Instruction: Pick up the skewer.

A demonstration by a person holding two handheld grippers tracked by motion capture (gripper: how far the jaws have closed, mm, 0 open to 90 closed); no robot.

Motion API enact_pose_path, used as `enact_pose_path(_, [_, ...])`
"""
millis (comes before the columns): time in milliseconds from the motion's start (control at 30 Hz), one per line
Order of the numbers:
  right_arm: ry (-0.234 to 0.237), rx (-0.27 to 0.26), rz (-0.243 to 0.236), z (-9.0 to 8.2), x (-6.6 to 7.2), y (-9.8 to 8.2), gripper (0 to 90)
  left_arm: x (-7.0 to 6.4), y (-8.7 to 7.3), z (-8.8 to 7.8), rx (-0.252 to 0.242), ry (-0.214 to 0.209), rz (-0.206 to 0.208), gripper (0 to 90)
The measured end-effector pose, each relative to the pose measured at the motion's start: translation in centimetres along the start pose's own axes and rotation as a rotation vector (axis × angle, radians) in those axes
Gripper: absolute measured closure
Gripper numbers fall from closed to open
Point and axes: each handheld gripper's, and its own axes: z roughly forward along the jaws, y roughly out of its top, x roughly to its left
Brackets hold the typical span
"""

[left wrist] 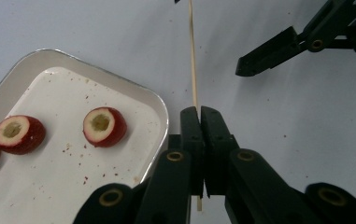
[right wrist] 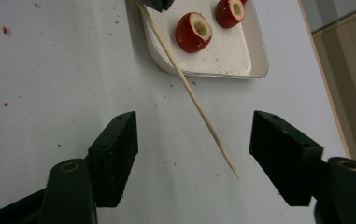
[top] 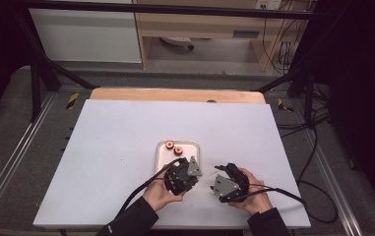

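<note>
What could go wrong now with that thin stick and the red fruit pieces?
1. The left gripper pinches the thin wooden skewer near one end only; the long free part could bend or snap.
2. The right gripper has open jaws either side of the skewer's tip; closing off-centre could knock it askew.
3. The cored red fruit pieces lie loose in the shallow white tray and may roll when poked.

The skewer (left wrist: 194, 60) looks like pale, bare wood, thin and matt. The tray (left wrist: 159, 105) has a bright metal rim with a soft sheen, and its floor is smooth and whitish, speckled with red crumbs. The cored fruit pieces (left wrist: 104, 126) have glossy red skin and a dull cream cut face. The surface (top: 121, 128) is a matt, smooth white sheet over a wooden board. Both the left gripper (left wrist: 200, 116) and the right gripper (right wrist: 192, 154) are matt black plastic with brass-coloured pivot pins.
</note>
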Motion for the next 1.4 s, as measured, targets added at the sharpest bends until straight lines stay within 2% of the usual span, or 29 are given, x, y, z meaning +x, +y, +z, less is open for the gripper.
enact_pose_path(67, [0.005,0.001,-0.023,0.1,0.1,0.0,38.4,-0.2,0.3,0.3,0.005,-0.012,0.011,88.7])
enact_pose_path(100, [0.006,0.002,-0.052,0.1,0.1,-0.1,41.9,-0.3,0.4,0.4,0.007,-0.016,0.017,88.7])
enact_pose_path(167, [0.01,0.005,-0.061,0.2,0.2,-0.1,44.1,-0.4,0.7,0.5,0.009,-0.021,0.024,88.7])
enact_pose_path(233, [0.006,0.006,-0.097,0.2,0.2,-0.1,48.5,-0.5,0.9,0.7,0.016,-0.026,0.033,88.7])
enact_pose_path(333, [0.015,0.007,-0.123,0.3,0.4,-0.2,54.3,-0.7,1.1,0.8,0.028,-0.023,0.035,88.7])
enact_pose_path(400, [0.014,0.013,-0.164,0.4,0.4,-0.2,57.2,-0.7,1.2,0.9,0.029,-0.028,0.035,88.7])
enact_pose_path(633, [0.028,0.021,-0.244,0.6,0.6,-0.4,71.4,-0.8,1.4,1.1,0.04,-0.037,0.039,88.7])
enact_pose_path(1067, [0.028,0.061,-0.315,0.8,0.8,-0.5,83.9,-0.8,1.3,1.1,0.056,-0.047,0.051,88.7])
enact_pose_path(1400, [0.033,0.076,-0.326,0.8,1.1,-0.5,89.0,-0.7,1.2,1.1,0.057,-0.053,0.044,88.6])
